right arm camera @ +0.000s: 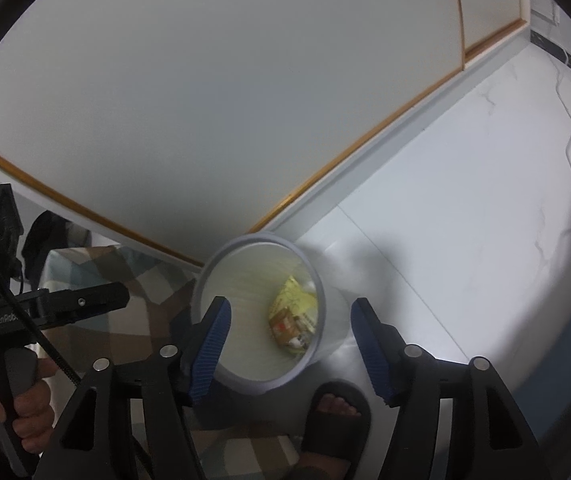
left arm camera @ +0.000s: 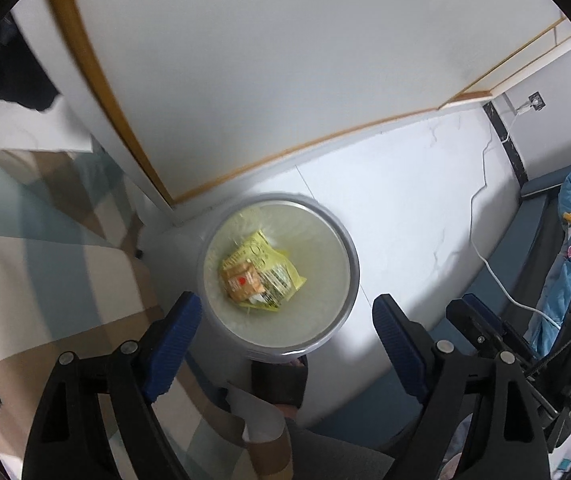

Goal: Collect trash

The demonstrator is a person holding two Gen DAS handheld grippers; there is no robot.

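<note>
I had both claws above the round grey plastic bin (left arm camera: 341, 240) on the white tiled floor (left arm camera: 405, 200). The left gripper (left arm camera: 285, 340) was spread with nothing between its blue pads; the right gripper (right arm camera: 289, 344) likewise gaped empty. The crumpled yellow and orange snack wrappers (left arm camera: 259, 274) lay at the bin's bottom, a black-sandalled foot (right arm camera: 335, 416) just beside it

The left claw (left arm camera: 285, 332) points steeply down, its blue-padded fingers (left arm camera: 173, 344) spread wide with nothing between them. The right claw (right arm camera: 289, 344) also tilts down, its fingers (right arm camera: 211, 346) parted and gripping nothing. A bare hand (right arm camera: 13, 408) grips the left claw's handle. A slippered foot (right arm camera: 335, 412) stands below.
</note>
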